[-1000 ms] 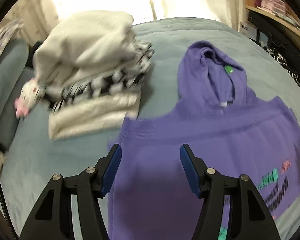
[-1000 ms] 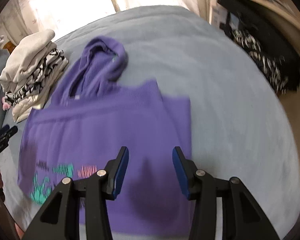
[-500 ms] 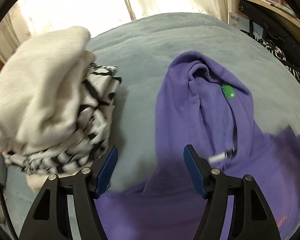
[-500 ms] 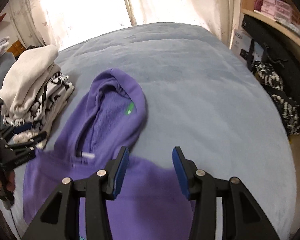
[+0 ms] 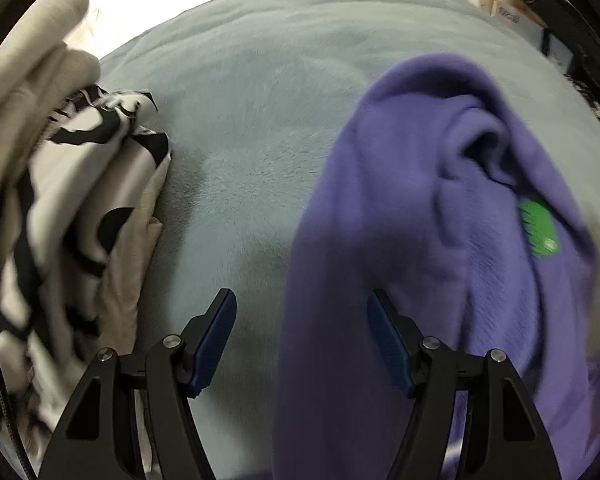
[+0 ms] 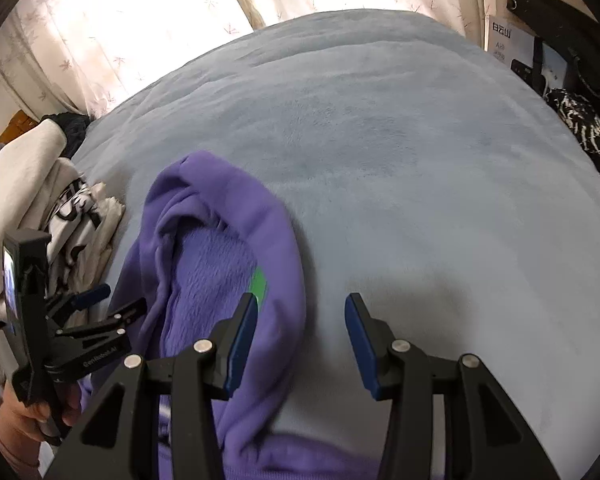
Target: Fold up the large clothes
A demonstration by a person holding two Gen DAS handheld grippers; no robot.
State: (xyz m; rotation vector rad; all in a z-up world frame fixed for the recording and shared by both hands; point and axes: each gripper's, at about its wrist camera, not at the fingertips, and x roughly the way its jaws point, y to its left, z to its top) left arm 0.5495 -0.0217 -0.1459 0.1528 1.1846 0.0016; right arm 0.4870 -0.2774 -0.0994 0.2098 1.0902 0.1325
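A purple hoodie [image 5: 412, 208] lies on the grey-blue bed, hood toward the window, with a green label [image 5: 540, 228] inside the neck. My left gripper [image 5: 302, 320] is open and empty, its jaws straddling the hood's left edge. My right gripper [image 6: 300, 320] is open and empty at the hood's [image 6: 228, 248] right edge, left finger over the fabric, right finger over bare blanket. The left gripper [image 6: 108, 300] also shows in the right wrist view, at the hood's left side.
A pile of folded clothes, cream over black-and-white [image 5: 72, 184], sits just left of the hoodie [image 6: 32, 196]. The bed's blanket [image 6: 380, 140] stretches beyond the hood. Curtains [image 6: 120, 12] stand behind, and shelves with dark clothes [image 6: 580, 128] at the right.
Both grippers have moved forward from over the hoodie's body up to its hood, one on each side. Both stayed open.
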